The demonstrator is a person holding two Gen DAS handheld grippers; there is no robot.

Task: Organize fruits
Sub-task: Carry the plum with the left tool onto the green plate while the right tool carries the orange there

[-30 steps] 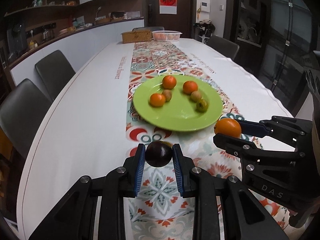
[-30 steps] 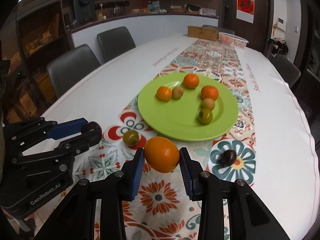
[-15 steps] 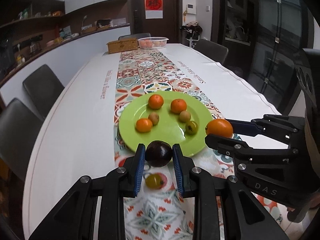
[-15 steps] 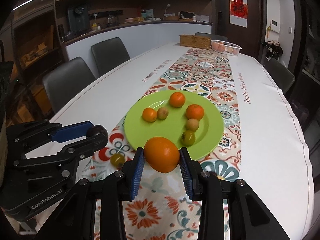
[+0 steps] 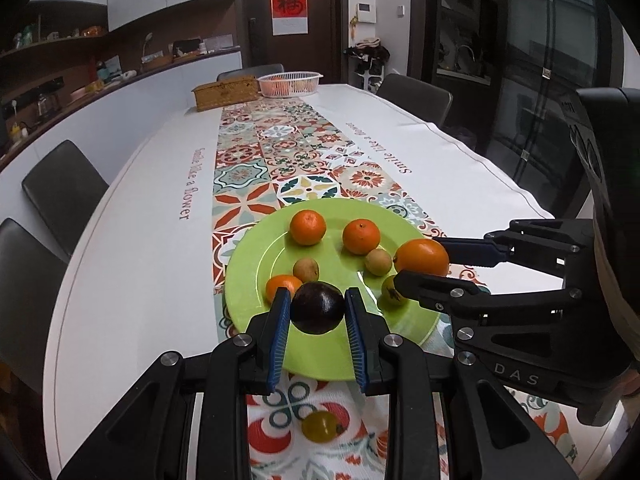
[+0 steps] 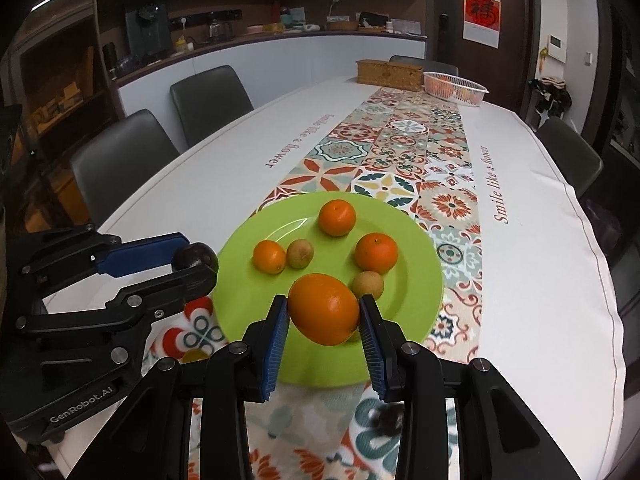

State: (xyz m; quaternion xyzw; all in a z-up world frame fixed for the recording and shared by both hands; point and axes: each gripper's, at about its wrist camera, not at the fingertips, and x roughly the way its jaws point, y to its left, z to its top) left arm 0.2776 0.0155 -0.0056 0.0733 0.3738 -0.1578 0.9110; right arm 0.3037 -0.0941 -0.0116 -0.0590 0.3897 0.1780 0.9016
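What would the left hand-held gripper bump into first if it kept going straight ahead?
Probably the small orange on the near part of the green plate, just beyond the dark fruit the left hand-held gripper holds. Height is hard to judge, so it might pass above it.

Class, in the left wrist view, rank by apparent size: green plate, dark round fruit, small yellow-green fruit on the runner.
1. Green plate
2. Dark round fruit, though nearness enlarges it
3. Small yellow-green fruit

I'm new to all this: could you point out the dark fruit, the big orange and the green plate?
dark fruit (image 5: 318, 307), left wrist view, front face.
big orange (image 6: 324, 309), right wrist view, middle of peel.
green plate (image 6: 424, 280), right wrist view, bare right rim.
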